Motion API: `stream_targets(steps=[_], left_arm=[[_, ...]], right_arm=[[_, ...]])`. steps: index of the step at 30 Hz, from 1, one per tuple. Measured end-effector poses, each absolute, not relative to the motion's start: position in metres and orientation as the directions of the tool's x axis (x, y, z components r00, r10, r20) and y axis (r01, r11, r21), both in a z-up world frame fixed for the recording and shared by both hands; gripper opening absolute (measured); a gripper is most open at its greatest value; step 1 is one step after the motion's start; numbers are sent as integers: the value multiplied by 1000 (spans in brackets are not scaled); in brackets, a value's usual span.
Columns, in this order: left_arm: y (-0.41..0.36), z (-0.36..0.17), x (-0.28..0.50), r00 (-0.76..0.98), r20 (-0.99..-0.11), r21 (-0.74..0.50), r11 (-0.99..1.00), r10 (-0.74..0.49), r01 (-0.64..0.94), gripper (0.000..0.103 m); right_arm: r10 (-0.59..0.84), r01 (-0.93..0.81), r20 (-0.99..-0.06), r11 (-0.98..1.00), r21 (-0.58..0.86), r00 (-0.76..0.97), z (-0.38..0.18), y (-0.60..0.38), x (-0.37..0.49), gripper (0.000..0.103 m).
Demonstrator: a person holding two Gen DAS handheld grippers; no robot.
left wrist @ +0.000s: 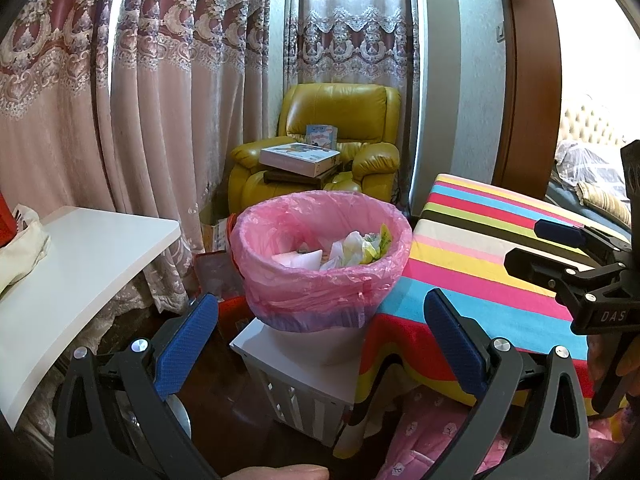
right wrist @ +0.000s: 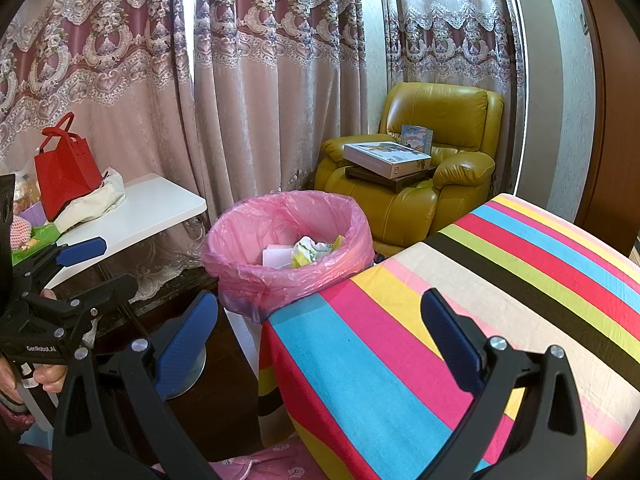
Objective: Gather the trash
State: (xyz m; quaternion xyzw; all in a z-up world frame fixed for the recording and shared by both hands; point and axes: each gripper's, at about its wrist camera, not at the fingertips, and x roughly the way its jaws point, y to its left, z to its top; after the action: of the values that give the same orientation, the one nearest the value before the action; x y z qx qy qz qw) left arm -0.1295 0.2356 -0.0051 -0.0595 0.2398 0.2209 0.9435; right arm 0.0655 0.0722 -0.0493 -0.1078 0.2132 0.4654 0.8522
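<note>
1. The left tool (left wrist: pixel 320 340) is wide open and holds nothing.
2. The right tool (right wrist: pixel 320 340) is also wide open and empty.
3. The trash bin (left wrist: pixel 324 256) with a pink bag stands just beside the striped table (right wrist: pixel 460 312) corner, with trash (left wrist: pixel 356 250) inside.

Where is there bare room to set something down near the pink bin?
The striped tabletop right of the bin is bare throughout. The white shelf is free at its near corner; its far end is crowded by a red bag and cloth. The bin's stool has little spare margin.
</note>
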Motion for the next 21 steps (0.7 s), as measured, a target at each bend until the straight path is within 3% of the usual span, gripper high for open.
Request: stream_targets(steps=[21], left_arm=[[234, -2, -131, 771, -491, 7, 887, 405, -461, 96]], right_arm=[[744, -836, -467, 549, 20, 478, -51, 75, 65, 99]])
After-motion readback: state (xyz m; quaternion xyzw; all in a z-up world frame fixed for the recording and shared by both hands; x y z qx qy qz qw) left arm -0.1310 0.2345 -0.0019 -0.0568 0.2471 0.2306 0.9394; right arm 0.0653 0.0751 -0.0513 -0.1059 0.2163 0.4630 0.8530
